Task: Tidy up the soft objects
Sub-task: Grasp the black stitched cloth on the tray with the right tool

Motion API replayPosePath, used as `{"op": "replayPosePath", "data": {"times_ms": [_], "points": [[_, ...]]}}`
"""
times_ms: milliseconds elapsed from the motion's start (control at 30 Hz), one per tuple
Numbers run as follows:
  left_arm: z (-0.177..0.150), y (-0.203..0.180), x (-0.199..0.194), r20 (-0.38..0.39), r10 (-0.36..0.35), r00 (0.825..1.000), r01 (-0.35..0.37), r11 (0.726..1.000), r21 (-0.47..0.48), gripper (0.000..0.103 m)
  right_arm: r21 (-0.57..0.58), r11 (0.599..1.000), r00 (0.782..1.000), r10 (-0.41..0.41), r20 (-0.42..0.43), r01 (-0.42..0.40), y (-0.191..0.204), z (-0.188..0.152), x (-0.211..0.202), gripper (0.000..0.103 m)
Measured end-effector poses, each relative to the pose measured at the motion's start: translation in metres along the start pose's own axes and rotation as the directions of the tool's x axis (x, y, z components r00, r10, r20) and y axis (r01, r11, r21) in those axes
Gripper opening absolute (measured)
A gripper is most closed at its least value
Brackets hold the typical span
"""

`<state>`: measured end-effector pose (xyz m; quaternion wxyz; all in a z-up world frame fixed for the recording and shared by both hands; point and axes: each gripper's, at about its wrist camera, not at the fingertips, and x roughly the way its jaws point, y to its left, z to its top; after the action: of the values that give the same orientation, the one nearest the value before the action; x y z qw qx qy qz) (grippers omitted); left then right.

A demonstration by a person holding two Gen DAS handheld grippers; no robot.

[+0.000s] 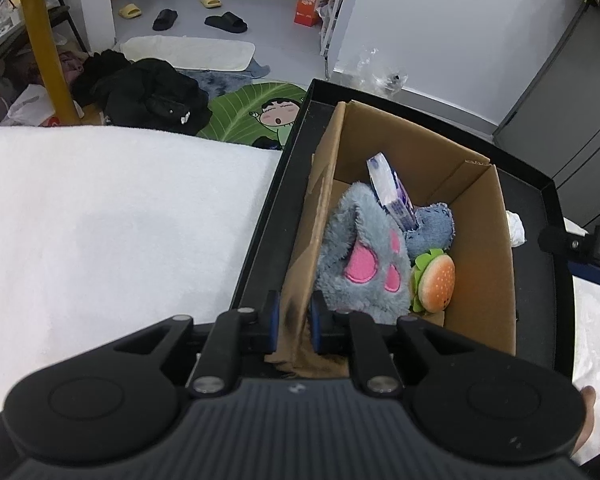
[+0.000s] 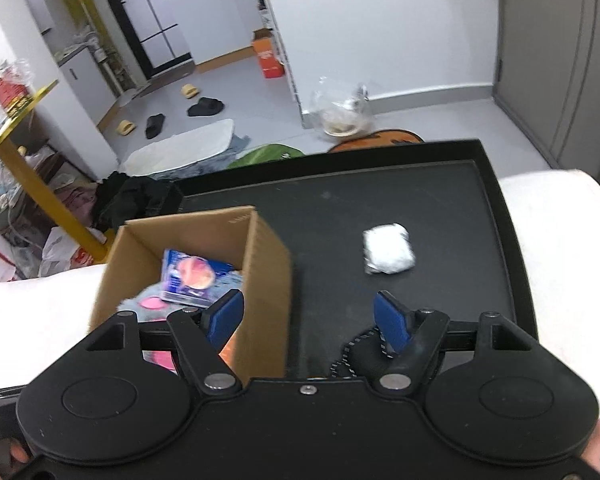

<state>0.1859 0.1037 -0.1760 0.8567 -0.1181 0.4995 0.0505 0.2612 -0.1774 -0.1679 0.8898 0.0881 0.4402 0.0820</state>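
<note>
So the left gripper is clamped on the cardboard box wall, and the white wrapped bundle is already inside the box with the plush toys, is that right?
Not quite. The white wrapped bundle is not in the cardboard box; it lies on the black tray beside the box, as the right wrist view shows. The left gripper is indeed clamped on the box wall.

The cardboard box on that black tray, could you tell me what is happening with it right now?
A person with a gripper in each hand is sorting soft things into the cardboard box, which stands on the black tray. The left gripper is shut on the box's near wall, steadying it. Inside lie a grey plush paw, a burger toy, a blue cloth and a tissue pack. The right gripper is open and empty above the tray, where a white wad and a black cord remain.
</note>
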Motion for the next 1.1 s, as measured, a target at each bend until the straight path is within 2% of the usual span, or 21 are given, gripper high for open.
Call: {"op": "replayPosePath", "data": {"times_ms": [400,500,567,667,833,933,967,1033,1100], "points": [[-0.001,-0.008,-0.002,0.025,0.032,0.999,-0.033,0.999,0.043,0.017,0.056,0.998,0.996,-0.010,-0.088,0.015,-0.026,-0.033,0.030,0.071],[-0.004,-0.015,-0.007,0.064,0.036,0.997,-0.041,0.996,0.081,0.025,0.067,0.998,0.994,-0.015,-0.110,0.022,-0.033,-0.038,0.039,0.073],[-0.005,-0.020,-0.010,0.082,0.048,0.995,-0.057,0.993,0.106,0.040,0.083,0.996,0.992,-0.013,-0.129,0.024,-0.037,-0.042,0.045,0.076],[-0.005,-0.028,-0.009,0.088,0.054,0.995,-0.066,0.988,0.141,0.050,0.100,0.995,0.989,-0.013,-0.147,0.028,-0.044,-0.047,0.052,0.076],[-0.005,-0.037,-0.001,0.063,0.067,0.996,-0.077,0.980,0.186,0.052,0.108,0.994,0.986,-0.016,-0.166,0.034,-0.048,-0.053,0.062,0.076],[-0.005,-0.042,0.002,0.056,0.077,0.995,-0.087,0.973,0.214,0.053,0.074,0.996,0.988,-0.034,-0.151,0.045,-0.043,-0.056,0.063,0.076],[-0.006,-0.044,0.003,0.056,0.079,0.995,-0.090,0.971,0.223,0.053,0.056,0.997,0.988,-0.049,-0.147,0.058,-0.040,-0.056,0.064,0.074],[-0.007,-0.047,0.004,0.054,0.085,0.995,-0.095,0.966,0.238,0.053,0.024,0.996,0.987,-0.082,-0.138,0.086,-0.037,-0.057,0.063,0.064],[-0.008,-0.051,0.005,0.049,0.098,0.994,-0.107,0.960,0.258,0.053,-0.002,0.993,0.985,-0.114,-0.132,0.114,-0.037,-0.057,0.061,0.044]]}}
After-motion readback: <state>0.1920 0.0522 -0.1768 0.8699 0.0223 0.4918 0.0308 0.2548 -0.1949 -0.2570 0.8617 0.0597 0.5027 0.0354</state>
